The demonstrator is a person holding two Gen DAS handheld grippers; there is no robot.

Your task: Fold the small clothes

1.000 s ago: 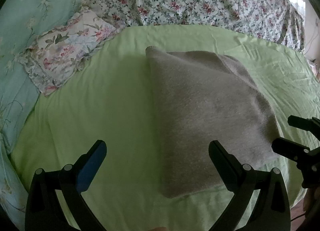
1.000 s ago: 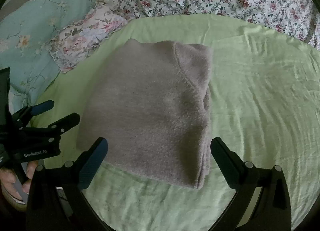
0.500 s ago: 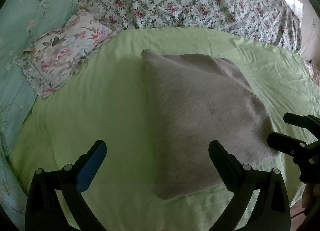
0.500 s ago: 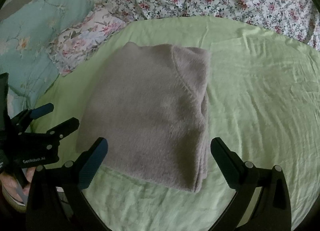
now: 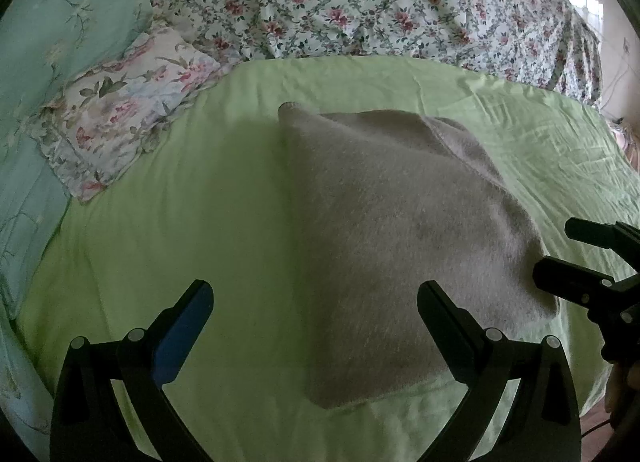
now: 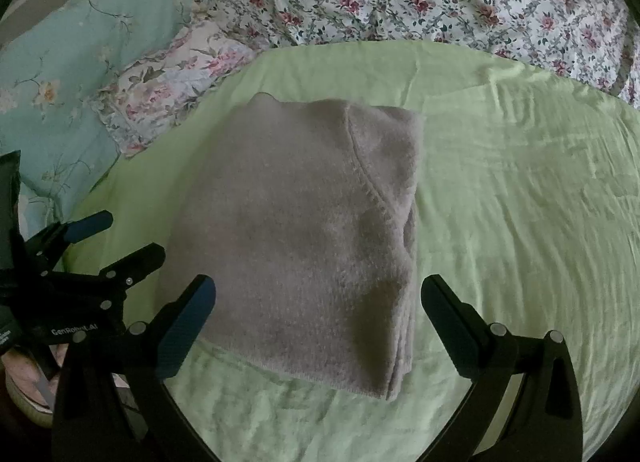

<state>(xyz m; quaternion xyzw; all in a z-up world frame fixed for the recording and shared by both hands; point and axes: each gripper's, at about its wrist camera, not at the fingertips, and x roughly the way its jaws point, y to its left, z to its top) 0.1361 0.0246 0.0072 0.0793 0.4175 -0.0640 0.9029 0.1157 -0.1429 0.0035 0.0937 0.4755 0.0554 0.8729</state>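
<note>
The grey sweater [image 6: 304,238] lies folded into a thick, roughly square bundle in the middle of the green sheet [image 6: 520,222] on the bed. In the right wrist view a stitched seam curves down its 3 o'clock side, and the stacked layers show as a soft, rounded edge from 3 to 5 o'clock. The fabric looks fuzzy and knitted, so it is probably light, limp and not slippery; it should sag where unsupported, and the layers may slide apart if only the top one is pinched. A safer hold would likely take the full thickness at the near corners, at 5 and 7 o'clock of the bundle, or along the layered edge.

The right tongs [image 6: 318,306] hover just above the near edge of the sweater, spread wide and grasping nothing. The left tongs [image 5: 314,312] are likewise spread and empty, over the sweater's 9 o'clock edge and the bare sheet beside it. Each pair also shows at the margin of the other's view, close to a near corner of the bundle, but whether either touches the fabric cannot be told.

Further out, a floral pillow [image 5: 120,114] lies at 10 o'clock of the sweater, a pale blue-green quilt [image 6: 68,74] beyond it, and a rose-print bedspread [image 5: 380,2] runs across 12 o'clock.

The fold looks largely done.
</note>
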